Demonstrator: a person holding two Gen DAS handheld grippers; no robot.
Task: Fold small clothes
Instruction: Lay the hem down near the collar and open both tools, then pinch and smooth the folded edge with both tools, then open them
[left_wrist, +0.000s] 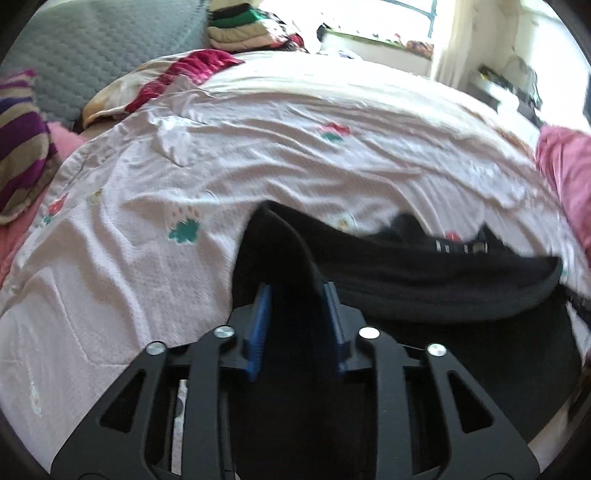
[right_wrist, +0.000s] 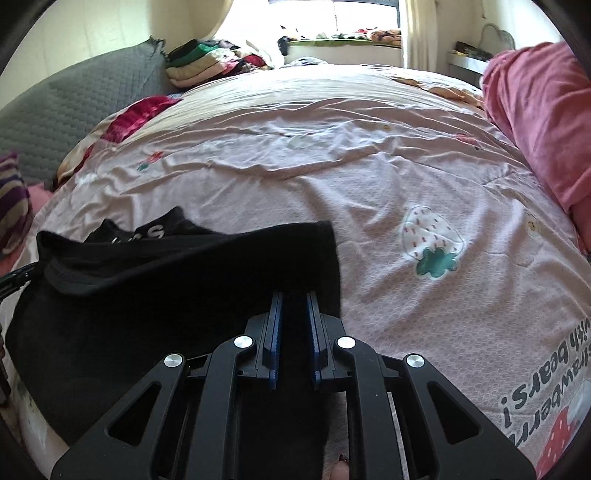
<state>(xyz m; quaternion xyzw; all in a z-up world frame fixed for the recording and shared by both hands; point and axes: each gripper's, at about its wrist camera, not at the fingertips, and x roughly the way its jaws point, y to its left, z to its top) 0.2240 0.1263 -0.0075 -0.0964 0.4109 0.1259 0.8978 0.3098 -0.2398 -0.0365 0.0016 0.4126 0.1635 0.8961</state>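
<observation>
A black garment (left_wrist: 424, 280) with white lettering lies on the pale pink bed sheet (left_wrist: 155, 221). My left gripper (left_wrist: 297, 291) is shut on its left edge, and the cloth drapes over the blue pads (left_wrist: 260, 325). In the right wrist view the same black garment (right_wrist: 166, 280) spreads to the left, with the lettering at its far edge. My right gripper (right_wrist: 294, 295) is shut on its right edge, with the cloth between the blue pads (right_wrist: 275, 332). The garment's near edge is lifted and folded over between the two grippers.
The sheet (right_wrist: 369, 184) carries strawberry prints and text. A pink blanket (right_wrist: 535, 118) lies on the right. A grey quilted cover (right_wrist: 66, 110), a striped cushion (left_wrist: 18, 158) and a red cloth (left_wrist: 177, 77) sit on the left. Stacked folded clothes (right_wrist: 207, 62) lie at the back by the window.
</observation>
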